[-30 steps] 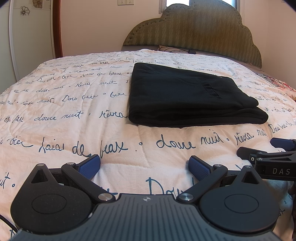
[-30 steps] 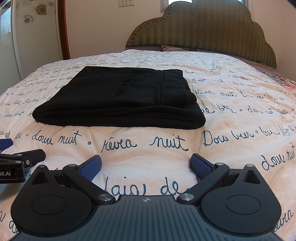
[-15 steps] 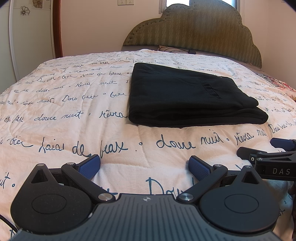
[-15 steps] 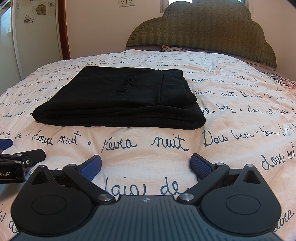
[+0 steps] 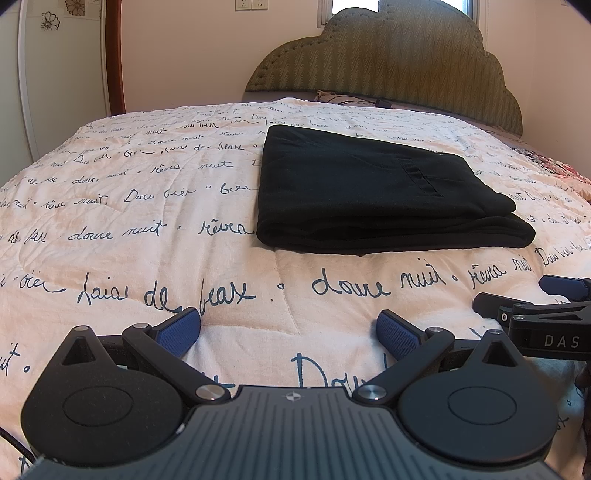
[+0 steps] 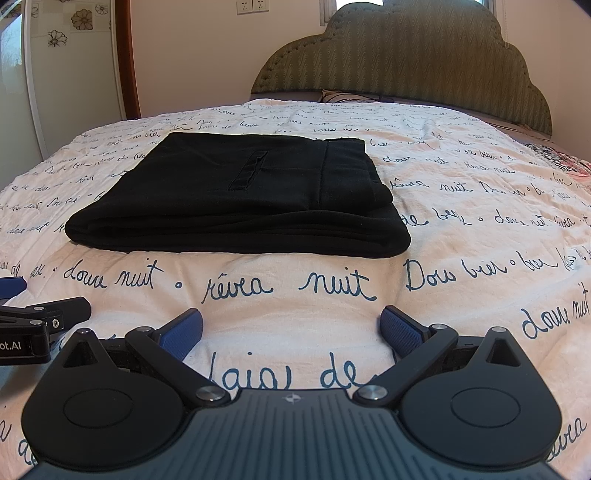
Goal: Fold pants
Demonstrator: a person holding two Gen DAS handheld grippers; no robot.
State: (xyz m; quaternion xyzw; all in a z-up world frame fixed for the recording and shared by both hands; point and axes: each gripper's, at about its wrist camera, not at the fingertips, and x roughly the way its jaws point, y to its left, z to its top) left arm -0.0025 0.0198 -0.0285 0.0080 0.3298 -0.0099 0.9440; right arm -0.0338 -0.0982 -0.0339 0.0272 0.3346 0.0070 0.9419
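Pants [image 5: 373,195] still folded on bedspread [image 5: 147,206], both grippers unmoved, spread wide

"douce nuit" on quilt [image 5: 147,258]; "DAS" on right tongs [image 5: 561,295]

The headboard [image 5: 388,62] hides most of the window [image 5: 354,5]; the frame's top edge crops the rest.

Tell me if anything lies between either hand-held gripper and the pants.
Nothing visible does. Only bare quilt lies between the open left hand-held gripper, the open right hand-held gripper and the folded pants.
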